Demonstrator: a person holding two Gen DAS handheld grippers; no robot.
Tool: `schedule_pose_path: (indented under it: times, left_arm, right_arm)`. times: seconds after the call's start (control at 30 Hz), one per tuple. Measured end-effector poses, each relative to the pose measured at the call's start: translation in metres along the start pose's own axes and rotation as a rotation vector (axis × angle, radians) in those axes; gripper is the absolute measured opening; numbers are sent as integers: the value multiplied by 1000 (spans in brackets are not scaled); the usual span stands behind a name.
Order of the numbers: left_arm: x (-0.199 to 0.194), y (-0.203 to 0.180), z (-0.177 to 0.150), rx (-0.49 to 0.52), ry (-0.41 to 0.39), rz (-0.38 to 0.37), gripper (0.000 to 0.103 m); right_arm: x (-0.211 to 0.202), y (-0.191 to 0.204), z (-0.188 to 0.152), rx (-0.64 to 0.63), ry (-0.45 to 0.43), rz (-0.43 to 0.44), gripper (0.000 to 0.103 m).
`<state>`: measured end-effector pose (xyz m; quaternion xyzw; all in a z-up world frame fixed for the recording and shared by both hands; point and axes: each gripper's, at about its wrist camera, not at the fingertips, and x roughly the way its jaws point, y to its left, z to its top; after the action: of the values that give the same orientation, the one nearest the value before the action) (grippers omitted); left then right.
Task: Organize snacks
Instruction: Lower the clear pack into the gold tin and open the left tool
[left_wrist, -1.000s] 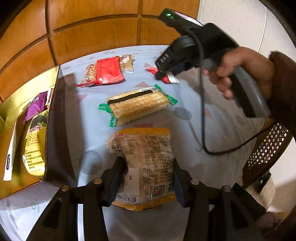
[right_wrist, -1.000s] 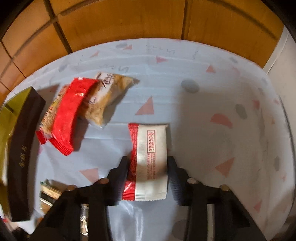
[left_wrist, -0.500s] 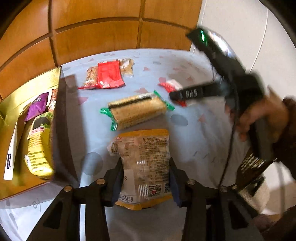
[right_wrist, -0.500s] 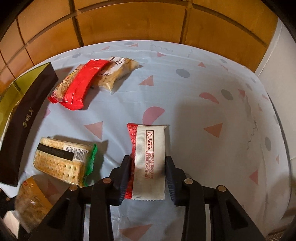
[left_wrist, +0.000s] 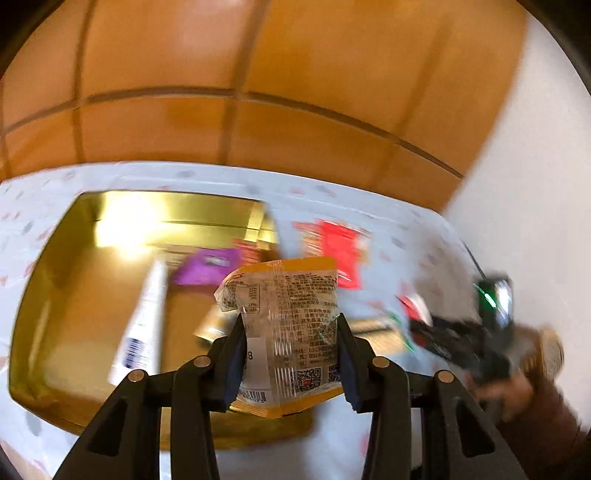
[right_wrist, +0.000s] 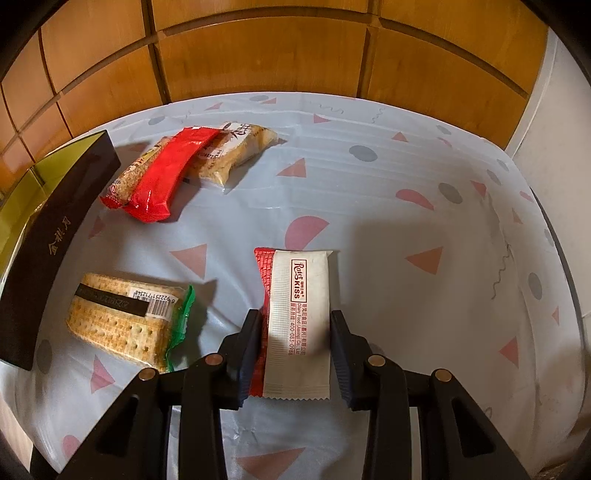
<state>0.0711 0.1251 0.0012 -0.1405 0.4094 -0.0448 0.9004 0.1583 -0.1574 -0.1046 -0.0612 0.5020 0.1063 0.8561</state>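
Note:
My left gripper (left_wrist: 290, 354) is shut on a yellow-edged clear snack bag (left_wrist: 284, 328) and holds it in the air, over the near right corner of the open gold box (left_wrist: 55, 258). The box holds a purple packet (left_wrist: 207, 269) and a white packet (left_wrist: 142, 325). In the right wrist view my right gripper (right_wrist: 293, 343) is shut on a white-and-red wafer packet (right_wrist: 299, 317), held above the tablecloth. A cracker pack with green ends (right_wrist: 125, 321) lies to its left. A red packet (right_wrist: 168, 179) rests on two tan snack bags further back.
The box's dark side wall (right_wrist: 48, 254) runs along the left edge of the right wrist view. Patterned pale-blue cloth (right_wrist: 424, 229) covers the table, with wooden panelling behind and a white wall at the right. The other gripper and the hand holding it (left_wrist: 491, 354) show blurred at right.
My left gripper closed on the yellow bag, lifted it off the table and swung left over the gold box. The right gripper rose a little with the wafer packet, then held still.

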Motion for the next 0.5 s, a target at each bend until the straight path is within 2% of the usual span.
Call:
schedule_pose_path:
  times: [0.1,0.4,0.5]
  left_arm:
    - [8,27,22,-65,-3,60,44]
    - [60,62,66,-82,17,185,44]
    - [83,72,78,-91,51,199,45]
  right_arm:
    - [0,-1,0,5,-4,5,37]
    - [0,-2,-2,4,-22,12,37]
    - [0,-2,-2,4,-22,12,37]
